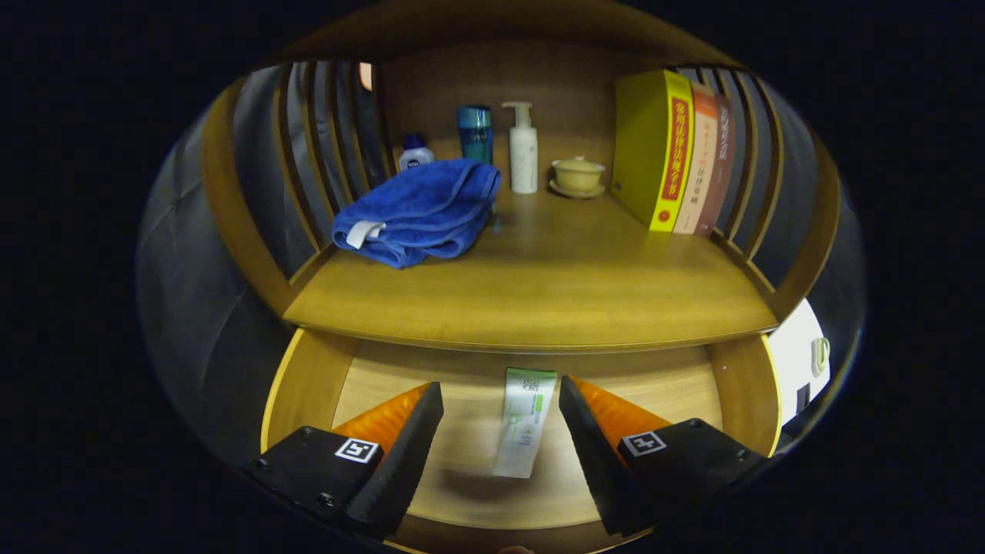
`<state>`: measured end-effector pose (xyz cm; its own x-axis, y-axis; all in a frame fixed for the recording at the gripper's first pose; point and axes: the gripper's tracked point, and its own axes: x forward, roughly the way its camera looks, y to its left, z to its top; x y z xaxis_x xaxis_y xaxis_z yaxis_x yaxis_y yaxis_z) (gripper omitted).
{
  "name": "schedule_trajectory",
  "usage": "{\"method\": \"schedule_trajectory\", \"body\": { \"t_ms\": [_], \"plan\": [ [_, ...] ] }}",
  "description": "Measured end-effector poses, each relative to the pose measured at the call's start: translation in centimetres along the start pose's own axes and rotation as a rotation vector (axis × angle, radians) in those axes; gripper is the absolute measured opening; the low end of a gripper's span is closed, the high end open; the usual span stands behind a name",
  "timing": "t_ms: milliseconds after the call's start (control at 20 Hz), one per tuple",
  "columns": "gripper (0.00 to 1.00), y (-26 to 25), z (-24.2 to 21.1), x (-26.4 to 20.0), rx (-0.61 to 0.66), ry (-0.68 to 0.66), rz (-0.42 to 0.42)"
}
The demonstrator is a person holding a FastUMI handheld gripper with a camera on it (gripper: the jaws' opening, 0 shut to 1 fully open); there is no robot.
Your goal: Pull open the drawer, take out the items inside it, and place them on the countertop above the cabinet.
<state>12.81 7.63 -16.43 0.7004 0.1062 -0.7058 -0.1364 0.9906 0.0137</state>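
Nearest you, the gripper point(501, 419) is hanging with its two fingers spread wide and gripping nothing. Between them, on the floor of the pulled-out light wooden drawer point(296, 385), a white tube with green print point(525, 422) is lying lengthwise, touched by neither finger. So the opening step looks done, and you are lining up on what seems to be an item left inside; part of the drawer is hidden under the brown wooden countertop point(539, 292). A folded blue towel point(419, 209) is already sitting on that countertop, though whether it came from the drawer I cannot tell. You are still facing the grasp, lift and placing of the tube.
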Motion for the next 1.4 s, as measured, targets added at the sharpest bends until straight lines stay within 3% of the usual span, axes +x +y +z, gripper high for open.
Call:
{"method": "schedule_trajectory", "body": {
  "t_ms": [300, 600, 800, 1050, 1350, 1400],
  "plan": [
    [0.99, -1.3, -3.8, 4.1, 0.042, 0.212, -0.029],
    [0.97, -1.9, -5.7, 5.5, 0.074, 0.307, -0.031],
    [0.8, -1.7, -6.7, 6.0, 0.09, 0.353, -0.031],
    [0.42, -1.6, -6.5, 4.4, 0.104, 0.336, 0.005],
    [0.32, -2.4, -5.7, -0.8, 0.122, 0.299, 0.028],
    [0.25, -2.3, -5.9, -1.5, 0.121, 0.299, 0.038]
  ]
}}
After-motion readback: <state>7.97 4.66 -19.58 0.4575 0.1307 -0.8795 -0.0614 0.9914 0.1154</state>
